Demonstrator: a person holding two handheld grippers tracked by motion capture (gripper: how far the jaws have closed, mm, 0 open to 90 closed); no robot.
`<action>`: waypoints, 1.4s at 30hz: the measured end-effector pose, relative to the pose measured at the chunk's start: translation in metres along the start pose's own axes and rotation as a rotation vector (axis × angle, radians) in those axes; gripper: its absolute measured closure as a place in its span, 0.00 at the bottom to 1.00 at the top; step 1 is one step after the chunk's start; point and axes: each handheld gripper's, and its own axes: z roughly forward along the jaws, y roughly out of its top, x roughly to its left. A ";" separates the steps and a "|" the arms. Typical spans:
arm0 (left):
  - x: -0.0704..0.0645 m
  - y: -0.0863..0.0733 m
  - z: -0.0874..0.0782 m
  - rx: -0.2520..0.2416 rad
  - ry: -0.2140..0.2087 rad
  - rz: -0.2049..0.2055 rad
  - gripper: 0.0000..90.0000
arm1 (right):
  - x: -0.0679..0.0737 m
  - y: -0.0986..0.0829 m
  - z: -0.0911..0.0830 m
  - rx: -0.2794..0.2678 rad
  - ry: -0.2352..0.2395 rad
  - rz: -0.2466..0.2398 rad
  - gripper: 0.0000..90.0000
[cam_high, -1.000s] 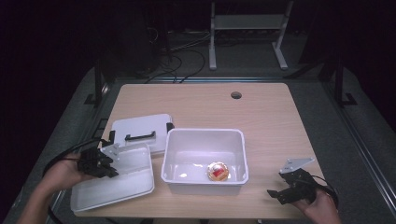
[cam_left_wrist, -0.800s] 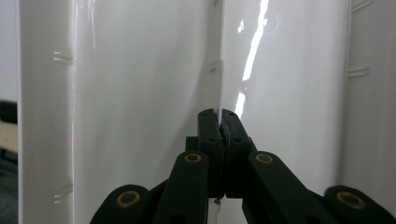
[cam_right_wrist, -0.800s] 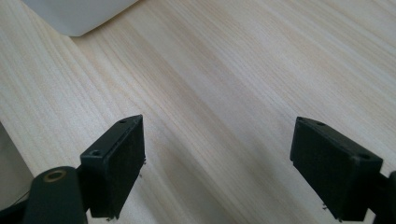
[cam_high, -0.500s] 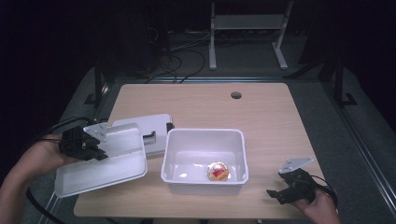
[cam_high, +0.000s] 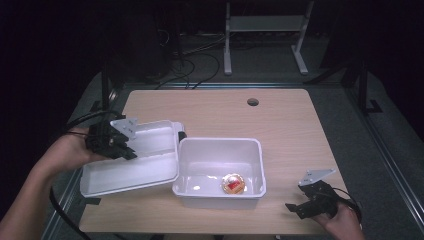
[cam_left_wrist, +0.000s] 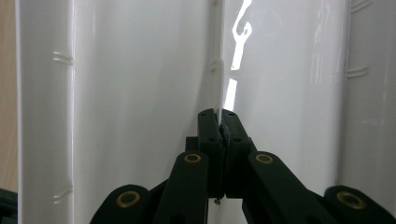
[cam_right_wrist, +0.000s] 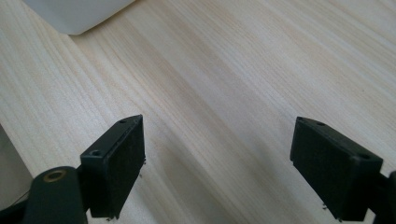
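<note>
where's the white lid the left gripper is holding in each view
High view: the white lid sits left of centre, tilted, beside the bin, with the left gripper clamped on its left edge.
Left gripper view: the lid spans the frame behind the shut jaws.
Right gripper view: the lid is not in it.
Shared landmark: the wooden table, also at the left edge and under the open jaws.

The left gripper (cam_left_wrist: 219, 114) clamps the white lid's (cam_left_wrist: 140, 93) thin rim.

Left gripper (cam_high: 125, 149): middle left of the high view, jaws pinched together, forearm entering from lower left.
Right gripper (cam_high: 300, 207): lower right of the high view, jaws spread wide, hand (cam_high: 345, 222) behind.
</note>
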 end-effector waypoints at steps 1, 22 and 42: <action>0.000 0.005 0.001 0.004 0.000 0.005 0.99 | 0.000 0.000 0.000 0.000 0.000 -0.001 0.19; -0.001 0.101 0.029 0.007 -0.065 0.153 0.99 | -0.001 -0.003 -0.003 -0.006 -0.002 0.001 0.19; -0.004 0.147 0.055 -0.017 -0.104 0.177 0.99 | 0.000 -0.003 -0.005 -0.019 0.001 0.008 0.19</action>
